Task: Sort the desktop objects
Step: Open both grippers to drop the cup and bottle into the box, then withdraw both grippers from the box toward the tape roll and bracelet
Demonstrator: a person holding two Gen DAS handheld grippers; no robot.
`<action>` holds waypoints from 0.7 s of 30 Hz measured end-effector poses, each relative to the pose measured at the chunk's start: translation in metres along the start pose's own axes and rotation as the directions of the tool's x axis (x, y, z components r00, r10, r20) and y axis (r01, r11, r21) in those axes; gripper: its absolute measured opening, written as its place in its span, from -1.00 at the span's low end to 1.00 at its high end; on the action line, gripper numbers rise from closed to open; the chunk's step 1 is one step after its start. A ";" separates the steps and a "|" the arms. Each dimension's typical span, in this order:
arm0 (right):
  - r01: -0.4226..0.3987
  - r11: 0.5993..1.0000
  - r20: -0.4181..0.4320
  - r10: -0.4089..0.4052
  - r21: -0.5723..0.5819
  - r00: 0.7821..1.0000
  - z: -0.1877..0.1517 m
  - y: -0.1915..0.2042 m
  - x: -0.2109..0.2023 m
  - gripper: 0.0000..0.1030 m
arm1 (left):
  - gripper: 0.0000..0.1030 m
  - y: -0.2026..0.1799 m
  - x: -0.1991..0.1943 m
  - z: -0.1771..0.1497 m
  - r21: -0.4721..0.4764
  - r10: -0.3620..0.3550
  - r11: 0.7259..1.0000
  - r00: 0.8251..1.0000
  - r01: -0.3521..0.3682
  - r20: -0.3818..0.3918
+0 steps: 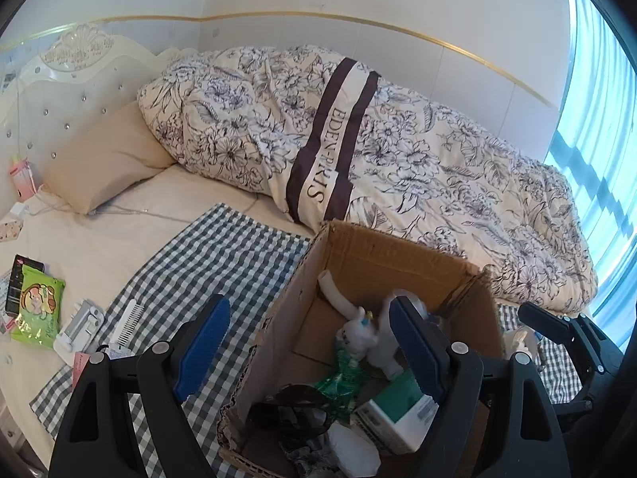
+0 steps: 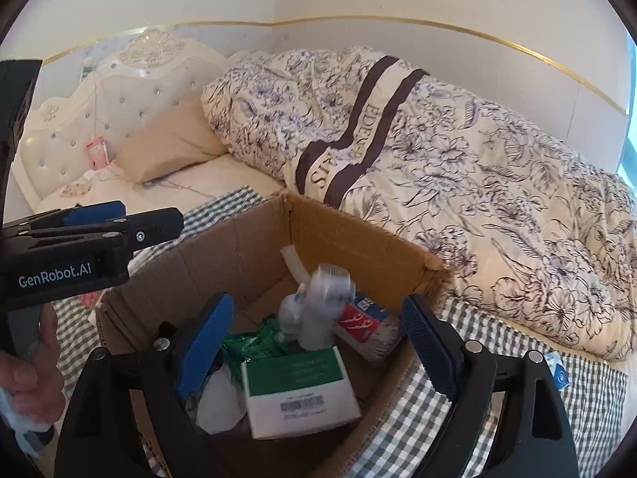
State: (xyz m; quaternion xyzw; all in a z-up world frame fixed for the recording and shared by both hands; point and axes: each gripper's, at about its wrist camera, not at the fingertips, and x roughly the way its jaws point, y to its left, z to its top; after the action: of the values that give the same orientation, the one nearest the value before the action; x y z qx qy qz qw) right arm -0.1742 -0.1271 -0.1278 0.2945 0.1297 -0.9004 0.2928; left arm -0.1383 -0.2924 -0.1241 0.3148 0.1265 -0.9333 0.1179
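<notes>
Hovering over the box point(image 2: 358, 239), both tools, right tool point(image 2: 318, 346) and left tool point(image 1: 310, 342), gape empty; the comb point(image 1: 127, 320) near the bed's edge could slip.

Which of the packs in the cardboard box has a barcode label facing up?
The green-and-white box, nearest the right gripper. The red-and-blue pack behind it shows printed graphics, no barcode.

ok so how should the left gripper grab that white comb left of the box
Grip the white comb across its solid spine, coming straight down from above. It lies flat on the checked cloth, teeth to one side, so only its narrow width fits between the fingers of the left gripper.
</notes>
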 end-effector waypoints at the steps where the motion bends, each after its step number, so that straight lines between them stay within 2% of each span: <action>1: 0.004 1.000 0.004 -0.004 0.008 1.000 0.001 -0.003 -0.005 0.68 | 0.65 -0.001 -0.004 0.001 0.002 -0.002 1.000 1.000 0.002 0.006; 21: 0.076 0.990 0.114 -0.089 0.115 0.990 -0.013 -0.047 -0.122 0.68 | 0.65 -0.070 -0.087 0.006 0.075 -0.061 0.996 0.994 0.054 0.085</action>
State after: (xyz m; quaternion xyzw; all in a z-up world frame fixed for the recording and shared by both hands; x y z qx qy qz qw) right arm -0.1167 -0.0297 -0.0612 0.2507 0.0744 -0.9334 0.2458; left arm -0.0949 -0.2163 -0.0542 0.2739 0.0962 -0.9532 0.0849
